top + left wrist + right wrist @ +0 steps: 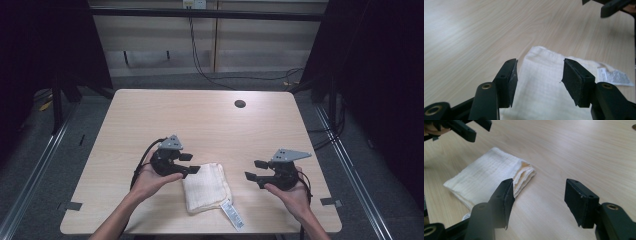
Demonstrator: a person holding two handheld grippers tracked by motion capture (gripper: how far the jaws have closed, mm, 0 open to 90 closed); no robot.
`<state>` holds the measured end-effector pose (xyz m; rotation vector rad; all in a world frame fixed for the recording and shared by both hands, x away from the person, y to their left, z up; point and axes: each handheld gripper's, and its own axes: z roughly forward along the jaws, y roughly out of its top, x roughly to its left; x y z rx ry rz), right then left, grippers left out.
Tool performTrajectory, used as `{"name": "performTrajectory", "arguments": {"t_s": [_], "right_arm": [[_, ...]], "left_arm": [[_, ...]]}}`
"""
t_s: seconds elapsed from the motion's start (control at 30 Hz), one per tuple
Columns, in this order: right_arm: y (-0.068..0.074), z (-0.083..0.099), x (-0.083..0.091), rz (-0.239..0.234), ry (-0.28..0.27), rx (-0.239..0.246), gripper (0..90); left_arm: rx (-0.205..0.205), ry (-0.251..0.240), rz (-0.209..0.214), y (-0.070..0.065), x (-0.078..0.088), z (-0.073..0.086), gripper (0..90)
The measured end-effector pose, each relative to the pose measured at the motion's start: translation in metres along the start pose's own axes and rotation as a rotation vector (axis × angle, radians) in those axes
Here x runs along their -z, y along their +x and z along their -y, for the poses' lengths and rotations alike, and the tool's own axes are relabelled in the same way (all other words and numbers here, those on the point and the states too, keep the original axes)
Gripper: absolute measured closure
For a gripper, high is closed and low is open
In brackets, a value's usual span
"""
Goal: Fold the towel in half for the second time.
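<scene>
The left gripper (190, 163) is hovering with jaws spread, gripping nothing, above the folded cream waffle-weave cloth (206, 188) lying on the pale wooden table (200, 115). The right gripper (254, 170) is gaping empty beside it.

A: What lies on the bench (150, 115)?
B: A folded cream cloth (206, 187) near the front edge, its white label (233, 214) trailing toward the person.
A: And the hands?
B: The left hand-held gripper (189, 163) hangs just above the cloth's left corner, jaws apart and empty. The right hand-held gripper (255, 170) stands apart from it, jaws spread.
</scene>
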<state>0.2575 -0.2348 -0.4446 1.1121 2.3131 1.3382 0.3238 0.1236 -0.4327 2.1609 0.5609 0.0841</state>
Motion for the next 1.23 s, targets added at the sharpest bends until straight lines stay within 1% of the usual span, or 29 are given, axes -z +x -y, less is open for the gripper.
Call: {"name": "performTrajectory", "arguments": {"t_s": [0.03,0.1,0.13,0.17,0.27,0.3,0.33,0.37,0.4,0.47,0.53,0.6,0.67,0.7,0.73,0.8,0.83,0.87,0.9,0.93,0.97,1.0,1.03,1.07,1.1,1.13,1.17,1.2,1.23], "right_arm": [[-0.001,0.000,0.001,0.001,-0.005,-0.007,39.8],[-0.003,0.000,0.003,0.010,-0.008,-0.007,40.1],[-0.004,0.001,0.004,0.008,-0.008,-0.002,42.6],[-0.004,0.002,0.006,0.003,-0.011,0.005,42.8],[-0.004,0.005,0.009,0.012,-0.018,0.013,41.2],[-0.004,0.006,0.011,0.017,-0.022,0.014,40.9],[-0.004,0.007,0.013,0.012,-0.027,0.013,41.1],[-0.004,0.008,0.014,0.014,-0.031,0.012,40.9],[-0.004,0.009,0.016,0.023,-0.027,0.014,40.7],[-0.005,0.013,0.017,0.020,-0.027,0.005,40.7],[-0.006,0.017,0.019,0.032,-0.017,0.005,40.0],[-0.007,0.021,0.022,0.030,-0.006,0.005,40.0],[-0.008,0.026,0.025,0.039,-0.014,-0.005,39.5],[-0.008,0.029,0.028,0.042,-0.016,-0.010,39.3],[-0.009,0.031,0.029,0.049,-0.018,-0.014,39.1],[-0.011,0.037,0.034,0.059,-0.028,-0.032,38.6],[-0.013,0.040,0.035,0.061,-0.036,-0.041,38.4],[-0.014,0.042,0.037,0.070,-0.038,-0.049,38.0],[-0.015,0.043,0.038,0.075,-0.040,-0.056,38.0],[-0.016,0.044,0.039,0.074,-0.046,-0.062,38.3],[-0.016,0.045,0.040,0.083,-0.053,-0.064,38.2],[-0.016,0.045,0.040,0.093,-0.057,-0.066,37.7],[-0.017,0.046,0.040,0.090,-0.060,-0.072,37.8],[-0.018,0.048,0.040,0.092,-0.064,-0.084,37.8],[-0.019,0.050,0.040,0.097,-0.064,-0.084,37.8],[-0.019,0.051,0.039,0.099,-0.064,-0.089,37.9],[-0.019,0.051,0.038,0.096,-0.058,-0.088,38.5],[-0.019,0.052,0.037,0.097,-0.054,-0.080,38.7],[-0.018,0.052,0.037,0.096,-0.052,-0.079,39.2]], "left_arm": [[-0.005,0.000,-0.004,0.000,0.005,0.003,44.9],[-0.002,-0.007,-0.023,0.000,0.013,0.007,43.1],[0.005,-0.015,-0.024,0.001,0.018,0.010,41.9],[0.021,-0.021,-0.025,0.001,0.022,0.012,41.2],[0.021,-0.023,-0.075,0.001,0.035,0.021,39.8],[0.026,-0.023,-0.082,0.002,0.039,0.025,39.0],[0.039,-0.025,-0.086,0.002,0.042,0.030,37.7],[0.038,-0.026,-0.099,0.003,0.046,0.034,37.4],[0.053,-0.031,-0.112,0.003,0.048,0.040,36.8],[0.069,-0.019,-0.121,0.004,0.051,0.049,35.8],[0.073,-0.001,-0.125,0.004,0.054,0.058,35.0],[0.089,-0.001,-0.133,0.002,0.060,0.066,35.1],[0.105,0.003,-0.150,0.000,0.065,0.074,35.0],[0.096,0.002,-0.170,-0.001,0.068,0.078,35.0],[0.104,-0.012,-0.179,-0.002,0.072,0.082,35.0],[0.137,-0.016,-0.176,-0.001,0.078,0.087,34.4],[0.141,-0.018,-0.176,-0.001,0.081,0.090,33.7],[0.155,-0.018,-0.167,-0.001,0.084,0.094,32.9],[0.176,-0.027,-0.182,-0.004,0.087,0.099,33.1],[0.179,-0.032,-0.191,-0.006,0.089,0.101,33.1],[0.173,-0.026,-0.192,-0.010,0.091,0.103,32.8],[0.168,-0.032,-0.193,-0.013,0.092,0.105,32.5],[0.162,-0.045,-0.198,-0.015,0.093,0.109,32.7],[0.164,-0.030,-0.183,-0.014,0.091,0.110,32.6],[0.159,-0.025,-0.189,-0.012,0.090,0.110,32.8],[0.159,-0.036,-0.200,-0.010,0.091,0.111,33.0],[0.167,-0.038,-0.200,-0.006,0.092,0.112,32.7],[0.175,-0.043,-0.209,-0.004,0.093,0.114,32.7],[0.181,-0.048,-0.235,-0.001,0.094,0.116,33.3]]}}
